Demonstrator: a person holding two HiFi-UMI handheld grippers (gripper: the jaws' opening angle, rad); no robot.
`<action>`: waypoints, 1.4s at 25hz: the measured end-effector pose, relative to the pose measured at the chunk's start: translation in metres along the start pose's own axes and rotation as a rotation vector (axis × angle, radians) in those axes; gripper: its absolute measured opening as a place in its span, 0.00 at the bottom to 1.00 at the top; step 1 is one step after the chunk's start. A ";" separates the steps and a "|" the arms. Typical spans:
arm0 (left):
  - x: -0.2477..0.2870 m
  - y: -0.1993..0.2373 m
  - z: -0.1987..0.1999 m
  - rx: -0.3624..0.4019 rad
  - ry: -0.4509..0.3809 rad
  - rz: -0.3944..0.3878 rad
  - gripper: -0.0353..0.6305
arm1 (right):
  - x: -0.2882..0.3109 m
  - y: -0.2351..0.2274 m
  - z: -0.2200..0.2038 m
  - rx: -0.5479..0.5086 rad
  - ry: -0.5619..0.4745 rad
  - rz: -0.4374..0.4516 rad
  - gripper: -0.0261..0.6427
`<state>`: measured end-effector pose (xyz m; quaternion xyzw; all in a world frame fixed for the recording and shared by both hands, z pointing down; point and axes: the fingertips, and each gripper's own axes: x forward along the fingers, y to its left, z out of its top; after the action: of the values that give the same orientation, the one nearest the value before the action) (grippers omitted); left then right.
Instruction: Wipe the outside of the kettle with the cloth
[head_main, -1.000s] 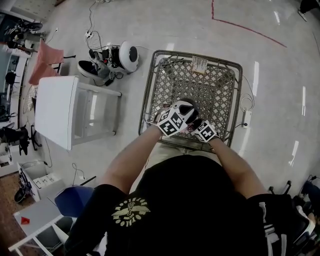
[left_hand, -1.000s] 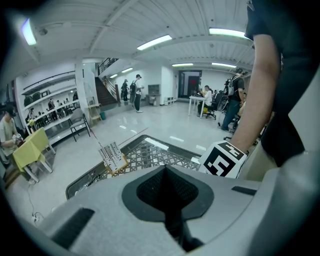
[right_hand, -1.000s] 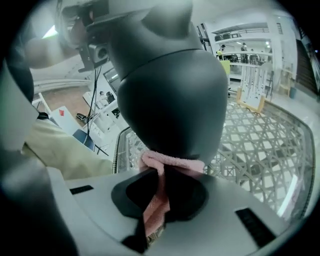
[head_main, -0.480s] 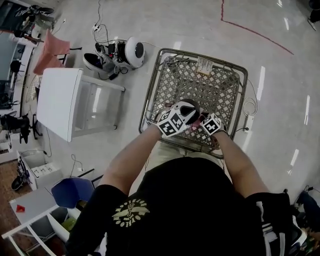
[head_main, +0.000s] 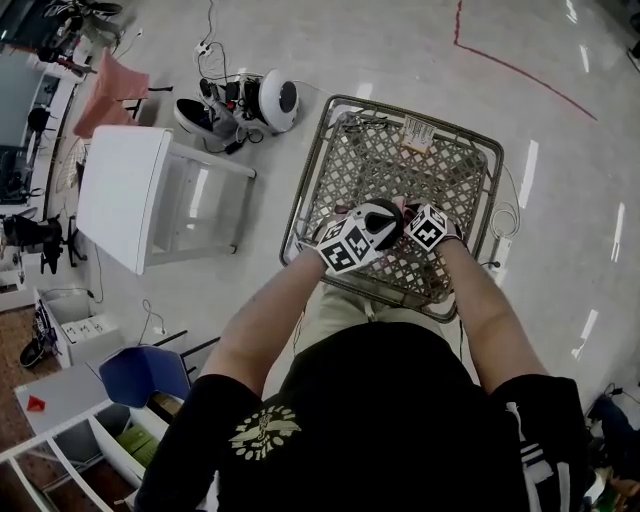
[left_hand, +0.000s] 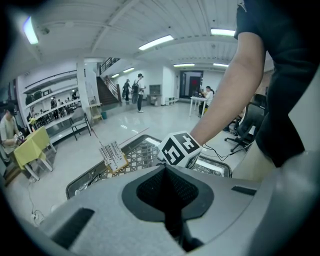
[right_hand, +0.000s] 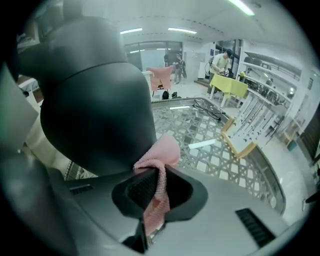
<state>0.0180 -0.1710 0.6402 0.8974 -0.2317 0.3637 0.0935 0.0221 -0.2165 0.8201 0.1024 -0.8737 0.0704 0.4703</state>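
Observation:
A dark kettle (head_main: 384, 224) stands on a metal lattice table (head_main: 398, 108). In the right gripper view it fills the left as a big dark body (right_hand: 95, 100). My right gripper (right_hand: 157, 172) is shut on a pink cloth (right_hand: 159, 157), whose bunched end lies against the kettle's side. From the head view this gripper (head_main: 412, 216) is at the kettle's right, with a bit of cloth (head_main: 403, 206) showing. My left gripper (head_main: 368, 228) rests at the kettle's left. In its own view its jaws (left_hand: 167, 172) stand shut with nothing seen between them, and the kettle is hidden below.
A small card (head_main: 417, 133) lies at the table's far side. On the floor to the left stand a white table (head_main: 120, 195) and a round white device (head_main: 275, 100) with cables. A power strip cable (head_main: 505, 215) lies right of the lattice table.
My right gripper has swung with the cloth from the kettle's near right side round to its far right side and rolled. The left gripper has stayed at the kettle.

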 end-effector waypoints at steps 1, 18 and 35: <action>0.001 0.000 0.000 0.001 0.000 0.001 0.06 | 0.001 0.000 -0.002 0.008 0.001 0.003 0.09; -0.001 -0.002 -0.009 0.008 0.001 0.010 0.06 | -0.015 0.142 -0.039 0.330 -0.030 0.125 0.09; -0.052 -0.010 0.038 -0.002 -0.211 0.014 0.06 | -0.145 0.095 -0.086 0.560 0.062 -0.398 0.18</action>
<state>0.0137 -0.1568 0.5765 0.9289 -0.2470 0.2677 0.0670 0.1464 -0.0894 0.7430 0.3939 -0.7686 0.2175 0.4547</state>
